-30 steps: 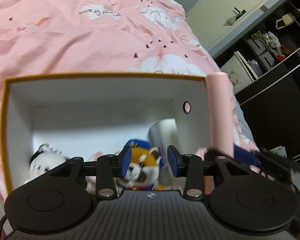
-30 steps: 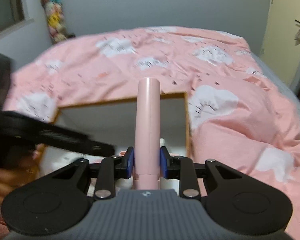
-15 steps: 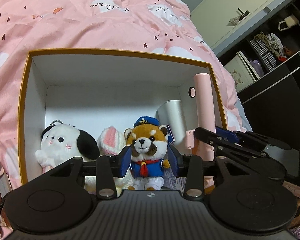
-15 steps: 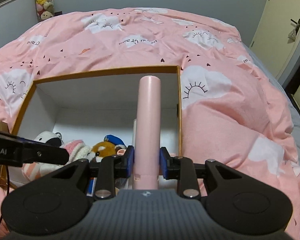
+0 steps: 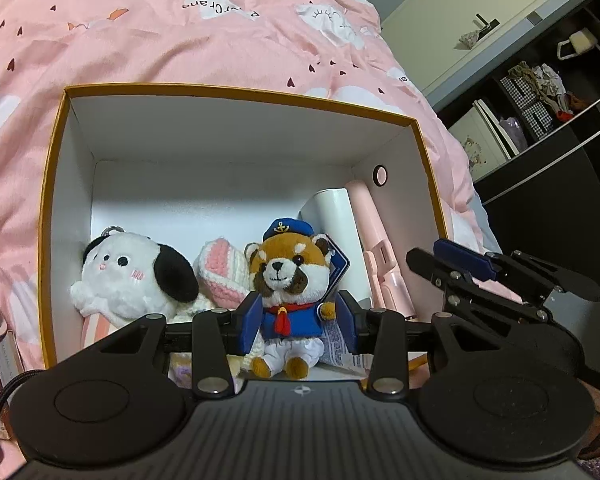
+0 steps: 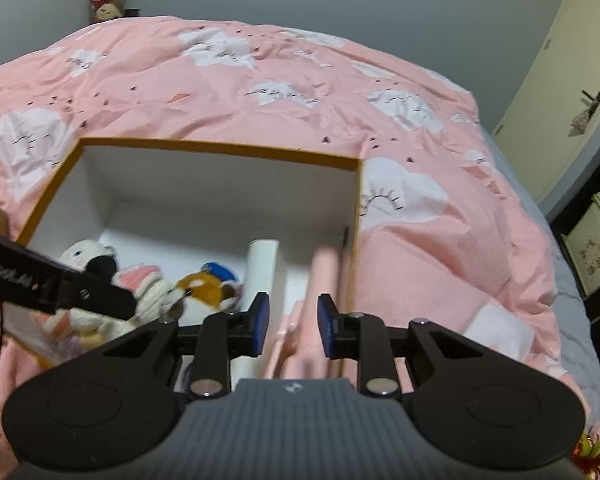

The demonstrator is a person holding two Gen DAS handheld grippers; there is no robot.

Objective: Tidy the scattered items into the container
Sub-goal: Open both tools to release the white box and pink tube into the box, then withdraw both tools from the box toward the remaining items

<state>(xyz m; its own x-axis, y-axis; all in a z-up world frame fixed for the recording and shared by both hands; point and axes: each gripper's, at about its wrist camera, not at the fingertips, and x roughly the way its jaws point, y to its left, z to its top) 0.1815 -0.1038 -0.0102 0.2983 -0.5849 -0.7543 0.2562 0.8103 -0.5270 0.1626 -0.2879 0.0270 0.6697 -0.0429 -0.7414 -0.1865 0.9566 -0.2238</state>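
Sitting on the pink cloud-print bedspread (image 5: 204, 32), the white cardboard box with an orange rim (image 5: 236, 136) holds all the items in view. Along its right wall lies the long pale pink plastic device (image 5: 374, 240), just beside a white cylinder (image 5: 334, 220). The left gripper (image 5: 298, 322) hangs over the near edge with its blue pads either side of the small red-panda plush in a blue sailor suit (image 5: 288, 280); the pads stand a little apart from the toy's sides and do not pinch it. Left of that toy rest a pink-and-white crocheted piece (image 5: 220, 272) and a white plush dog with a black ear (image 5: 128, 280), the latter against the left wall.

The right gripper (image 6: 292, 326) is spread over the right end of the box, with the pink device below and between its pads, not clamped. In the right wrist view the left gripper's black finger (image 6: 60, 284) crosses in front of the plush toys. A dark shelving unit (image 5: 540, 100) stands beyond the bed.
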